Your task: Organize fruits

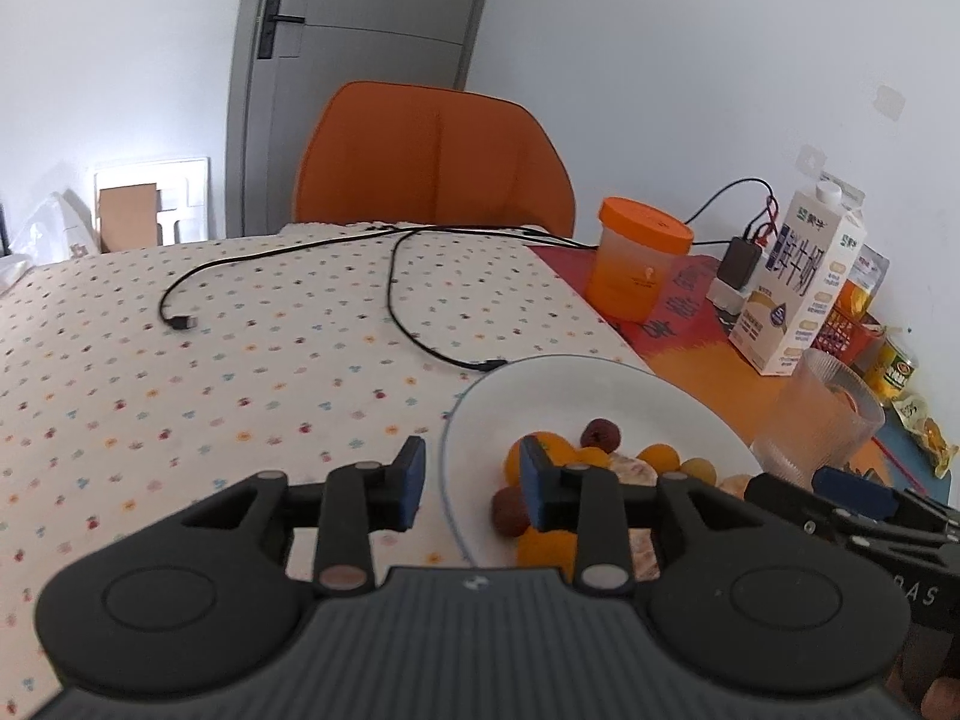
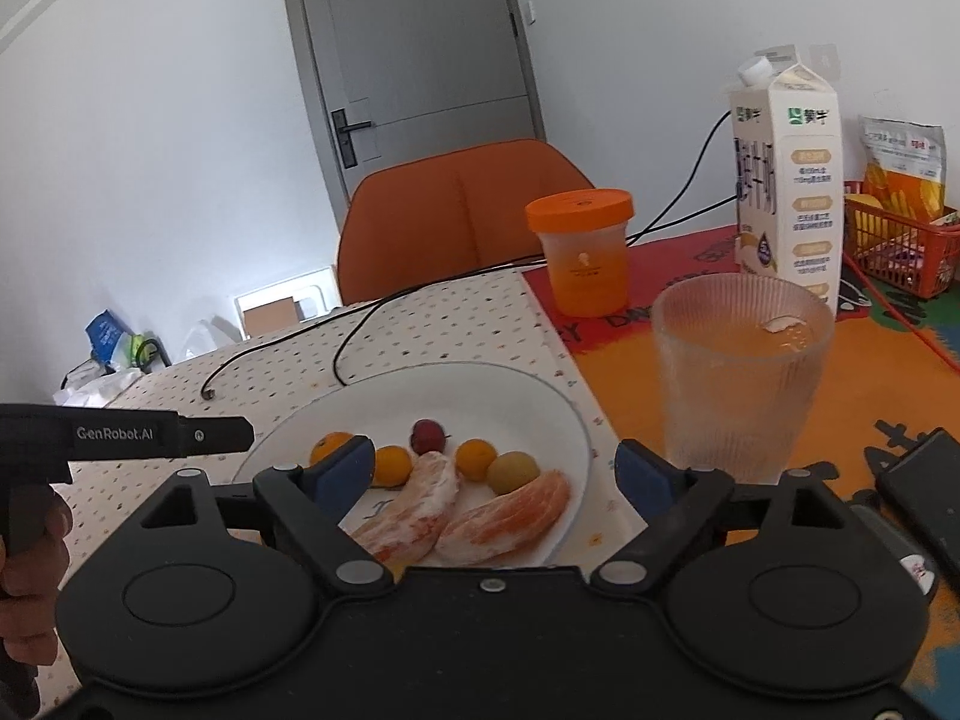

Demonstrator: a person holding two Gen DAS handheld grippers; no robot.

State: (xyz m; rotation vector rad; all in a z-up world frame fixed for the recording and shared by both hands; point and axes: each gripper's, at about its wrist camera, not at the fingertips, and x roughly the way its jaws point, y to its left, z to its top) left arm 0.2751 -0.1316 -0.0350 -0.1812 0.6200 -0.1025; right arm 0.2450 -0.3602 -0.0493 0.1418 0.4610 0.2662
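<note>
A white plate [image 1: 540, 396] [image 2: 510, 402] holds small orange kumquats [image 2: 476, 459] [image 1: 659, 455], a red date [image 2: 427, 435] [image 1: 600, 433], a yellowish fruit [image 2: 513, 471] and two peeled pomelo segments [image 2: 510, 516]. My left gripper [image 1: 471, 462] hangs over the plate's left rim, its blue pads apart with nothing between them. My right gripper [image 2: 493, 456] stands wide open above the plate's near edge, over the fruit and touching none of it. The near fruit is partly hidden behind my left gripper's right finger [image 1: 537, 489].
A ribbed glass [image 2: 741, 384] stands just right of the plate. Behind it stand an orange-lidded tub [image 2: 582, 252], a milk carton [image 2: 786, 186] and a red basket [image 2: 900, 246]. Black cables [image 1: 396, 294] lie on the dotted tablecloth. An orange chair [image 1: 432, 168] is at the far edge.
</note>
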